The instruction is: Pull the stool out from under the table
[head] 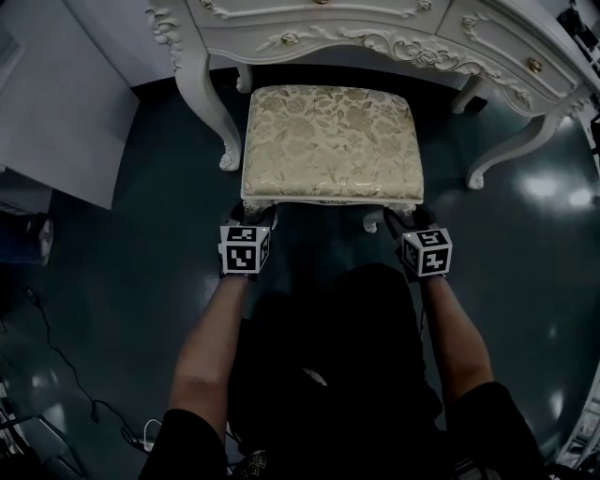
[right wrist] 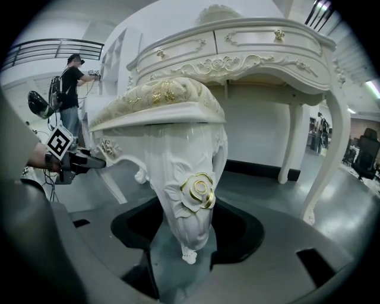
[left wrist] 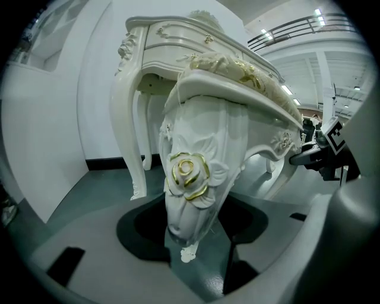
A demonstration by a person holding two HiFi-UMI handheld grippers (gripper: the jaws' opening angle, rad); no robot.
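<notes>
The stool (head: 330, 141), white with a gold floral cushion, stands mostly out in front of the ornate white table (head: 375, 28), its far edge still under the table's front. My left gripper (head: 251, 217) is at the stool's near left leg and my right gripper (head: 405, 220) at its near right leg. In the left gripper view the carved leg with a gold rose (left wrist: 191, 178) sits between the jaws of the left gripper (left wrist: 190, 237), which close on it. The right gripper view shows the other rose leg (right wrist: 193, 190) held the same way by the right gripper (right wrist: 187, 243).
The table's curved legs (head: 211, 112) (head: 511, 150) flank the stool. A white panel (head: 56, 112) stands at the left and cables (head: 66, 375) lie on the dark glossy floor. A person (right wrist: 71, 89) stands far off in the right gripper view.
</notes>
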